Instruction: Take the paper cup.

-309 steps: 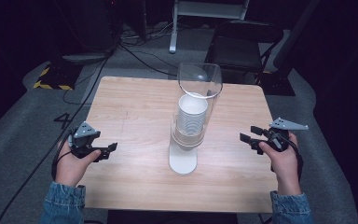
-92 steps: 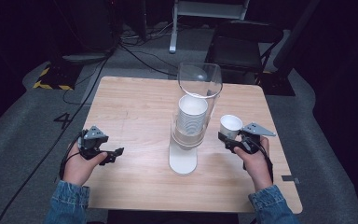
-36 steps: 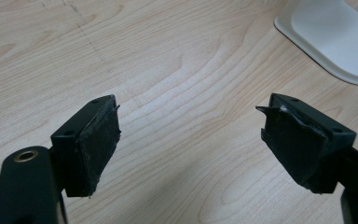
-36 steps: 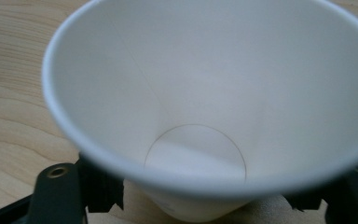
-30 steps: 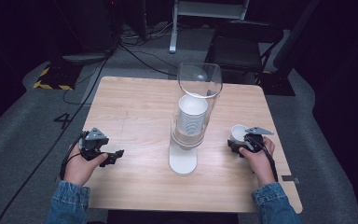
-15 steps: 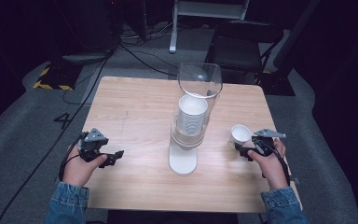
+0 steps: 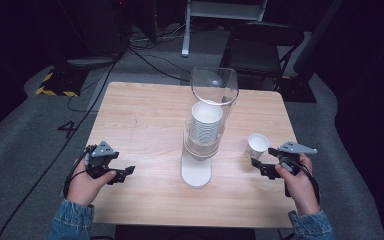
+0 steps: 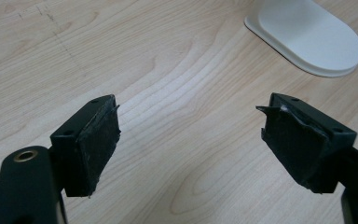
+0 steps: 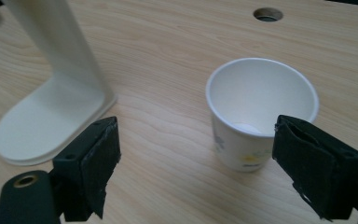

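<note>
Right gripper (image 7: 261,166) backed off — paper cup (image 7: 257,145) upright, empty.

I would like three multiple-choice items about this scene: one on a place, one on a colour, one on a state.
1. Where does the single cup stand?
A. on the table, right of the dispenser
B. inside the dispenser
C. on the floor

2. What colour is the dispenser base?
A. red
B. white
C. black

3. How is the right hand-held gripper?
A. shut on the cup
B. shut, empty
C. open, cup free

Answers:
1 A, the high view shows it upright on the table beside the dispenser.
2 B, both gripper views show a white base.
3 C, its jaws stand wide apart, clear of the cup.
</note>
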`<state>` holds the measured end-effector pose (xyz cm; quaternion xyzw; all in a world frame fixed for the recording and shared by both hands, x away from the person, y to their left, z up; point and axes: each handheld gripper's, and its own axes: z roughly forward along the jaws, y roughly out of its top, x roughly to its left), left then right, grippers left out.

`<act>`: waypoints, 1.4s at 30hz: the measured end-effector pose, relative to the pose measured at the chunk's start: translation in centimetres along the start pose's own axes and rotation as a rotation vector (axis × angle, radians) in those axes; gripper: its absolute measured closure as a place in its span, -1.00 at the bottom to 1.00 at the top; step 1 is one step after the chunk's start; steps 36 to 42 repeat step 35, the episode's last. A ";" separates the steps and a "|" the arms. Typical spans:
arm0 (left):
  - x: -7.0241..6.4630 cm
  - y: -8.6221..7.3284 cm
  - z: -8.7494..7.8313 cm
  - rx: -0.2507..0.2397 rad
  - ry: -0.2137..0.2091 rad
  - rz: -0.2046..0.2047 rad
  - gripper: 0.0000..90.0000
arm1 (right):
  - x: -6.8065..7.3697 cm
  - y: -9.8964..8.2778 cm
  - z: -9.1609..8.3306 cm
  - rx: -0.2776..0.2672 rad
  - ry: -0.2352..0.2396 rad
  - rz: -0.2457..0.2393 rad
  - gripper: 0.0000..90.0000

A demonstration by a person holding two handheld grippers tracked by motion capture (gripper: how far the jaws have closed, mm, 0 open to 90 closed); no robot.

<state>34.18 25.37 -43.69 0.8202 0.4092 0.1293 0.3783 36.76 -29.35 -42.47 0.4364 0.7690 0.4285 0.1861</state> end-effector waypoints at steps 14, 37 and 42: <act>0.0 -0.8 0.8 0.006 -0.096 0.038 -0.65 | 4.8 -0.6 2.3 0.067 0.208 -0.097 -0.65; -0.3 -1.2 1.6 0.108 -0.109 0.085 -0.64 | 7.6 -2.6 5.8 0.164 0.266 -0.174 -0.65; -0.3 -1.2 1.6 0.108 -0.109 0.085 -0.64 | 7.6 -2.6 5.8 0.164 0.266 -0.174 -0.65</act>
